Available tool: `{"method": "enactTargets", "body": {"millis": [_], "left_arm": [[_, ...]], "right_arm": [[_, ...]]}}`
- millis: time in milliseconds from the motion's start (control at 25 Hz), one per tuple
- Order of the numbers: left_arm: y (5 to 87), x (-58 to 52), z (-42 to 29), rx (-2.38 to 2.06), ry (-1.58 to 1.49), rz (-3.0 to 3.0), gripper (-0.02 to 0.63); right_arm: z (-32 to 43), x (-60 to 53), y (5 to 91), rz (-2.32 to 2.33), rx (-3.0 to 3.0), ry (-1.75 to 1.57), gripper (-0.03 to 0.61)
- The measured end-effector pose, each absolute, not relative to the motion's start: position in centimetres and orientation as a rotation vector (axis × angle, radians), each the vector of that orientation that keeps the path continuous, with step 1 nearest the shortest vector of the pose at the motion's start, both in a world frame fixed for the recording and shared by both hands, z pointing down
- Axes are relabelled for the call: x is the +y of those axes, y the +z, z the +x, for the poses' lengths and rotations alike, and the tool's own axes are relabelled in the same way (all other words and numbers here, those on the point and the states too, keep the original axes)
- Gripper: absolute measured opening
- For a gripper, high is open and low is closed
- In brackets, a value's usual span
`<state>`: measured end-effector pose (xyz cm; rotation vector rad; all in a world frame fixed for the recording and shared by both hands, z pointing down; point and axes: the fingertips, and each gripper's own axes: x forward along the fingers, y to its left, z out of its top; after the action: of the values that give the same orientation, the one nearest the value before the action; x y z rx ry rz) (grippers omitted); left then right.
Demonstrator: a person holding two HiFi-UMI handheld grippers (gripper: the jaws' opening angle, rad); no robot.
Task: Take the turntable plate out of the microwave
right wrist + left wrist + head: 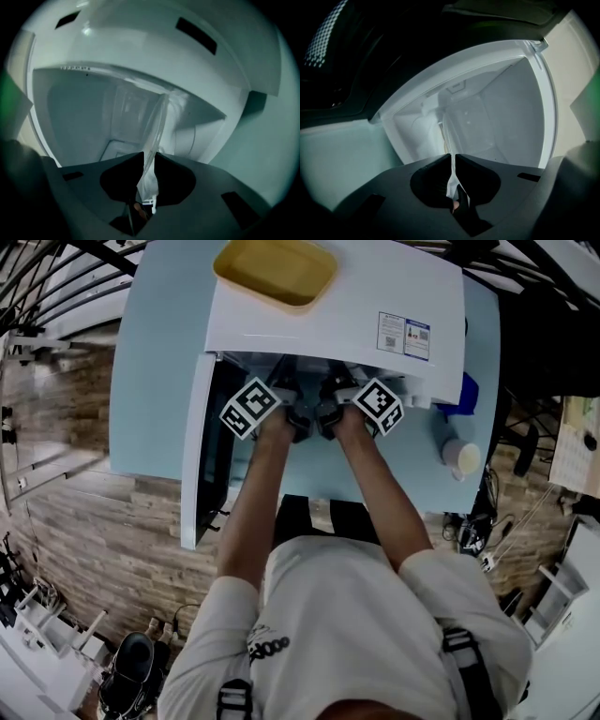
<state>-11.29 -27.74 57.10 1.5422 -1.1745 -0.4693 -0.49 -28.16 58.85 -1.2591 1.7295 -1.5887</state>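
The clear glass turntable plate (449,136) shows edge-on in the left gripper view, as a thin pale strip running back into the white microwave (328,324) cavity. My left gripper (453,157) is shut on its rim. In the right gripper view the plate (157,124) also stands edge-on, and my right gripper (149,157) is shut on its rim. In the head view both grippers, left (298,407) and right (330,404), reach side by side into the microwave's opening. Their tips and the plate are hidden there under the microwave's top.
The microwave door (197,456) stands open at the left, over the table's front edge. A yellow tray (277,270) lies on top of the microwave. On the light blue table (150,362), a pale cup (462,457) and a blue object (466,390) stand to the right.
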Motion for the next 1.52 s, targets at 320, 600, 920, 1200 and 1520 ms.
{"method": "enactTargets", "body": {"millis": [320,600,920,1200,1520], "left_arm": [[57.5,-25.7,-11.0,-1.118,-0.531,1.503,0.038],[58.0,-26.1,-10.8,-1.046,-0.607,1.44,0.122],[58.1,-26.7,-9.4,-0.994,-0.593,1.425,0.063],[58.3,-25.5,-9.8,-0.967,-0.676,1.399,0.065],[58.4,-25.8,-8.6,-0.926,-0.719,1.36,0.112]], "right_arm": [[0.2,-26.6,58.9,-1.14,1.496,-1.672,0.037],[0.3,-26.5,58.5,-1.098,1.434,-1.681,0.035],[0.4,-25.3,58.4,-1.107,1.468,-1.692,0.035],[-0.1,-23.2,58.3,-1.099,1.441,-1.733,0.034],[0.2,-21.3,56.6,-1.07,1.512,-1.704,0.035]]}}
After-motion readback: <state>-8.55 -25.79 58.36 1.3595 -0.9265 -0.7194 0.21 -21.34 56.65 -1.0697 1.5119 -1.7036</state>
